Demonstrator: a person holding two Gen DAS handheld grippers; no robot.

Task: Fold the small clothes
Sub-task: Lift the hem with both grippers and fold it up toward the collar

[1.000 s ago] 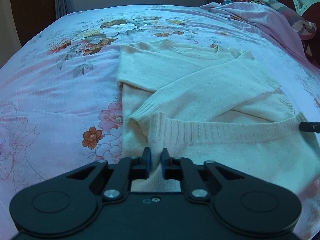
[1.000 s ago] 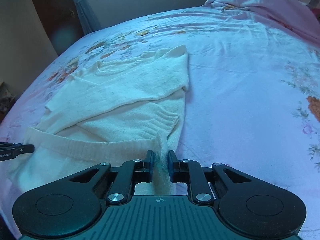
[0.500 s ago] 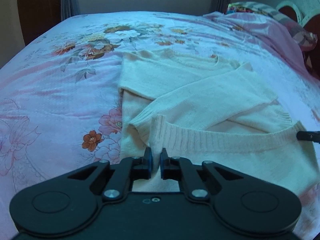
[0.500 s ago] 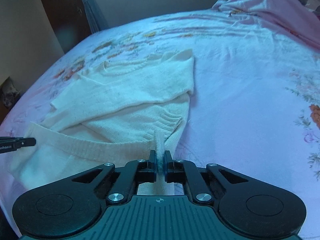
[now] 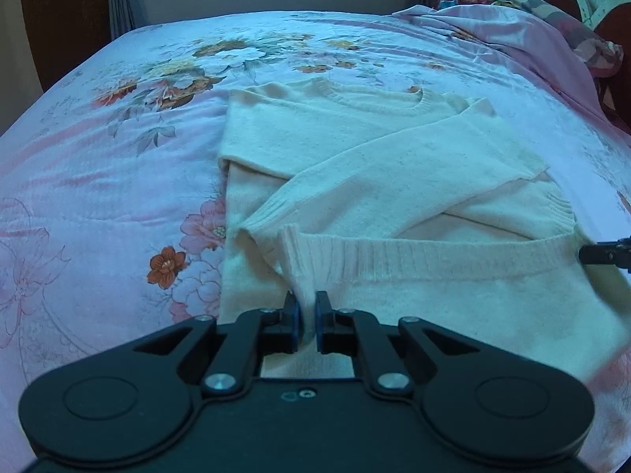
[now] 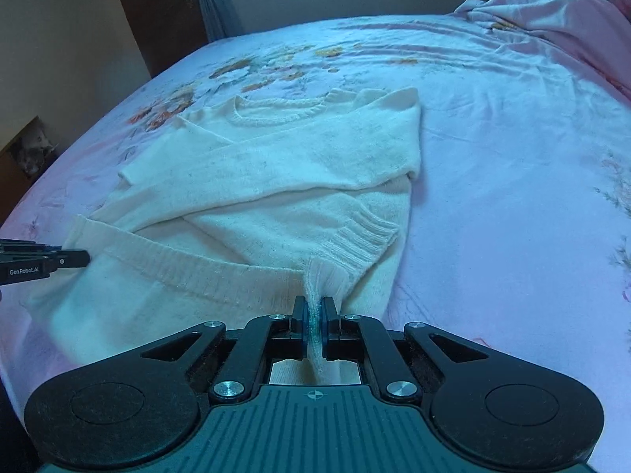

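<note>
A cream knit sweater (image 5: 374,165) lies on the bed with both sleeves folded across its chest; it also shows in the right wrist view (image 6: 276,181). Its ribbed bottom hem (image 5: 434,254) is lifted and turned toward the neckline. My left gripper (image 5: 307,317) is shut on the hem's left corner. My right gripper (image 6: 314,317) is shut on the hem's right corner (image 6: 315,276). The right gripper's tip shows at the right edge of the left wrist view (image 5: 603,252); the left gripper's tip shows at the left edge of the right wrist view (image 6: 51,260).
The bed has a pink floral sheet (image 5: 118,157). A bunched pink blanket (image 5: 532,47) and pillows lie at the far right. A dark wooden door (image 6: 157,12) and wall stand beyond the bed's far edge.
Both grippers have closed on the hem corners and lifted the hem, carrying it a little toward the neckline.
</note>
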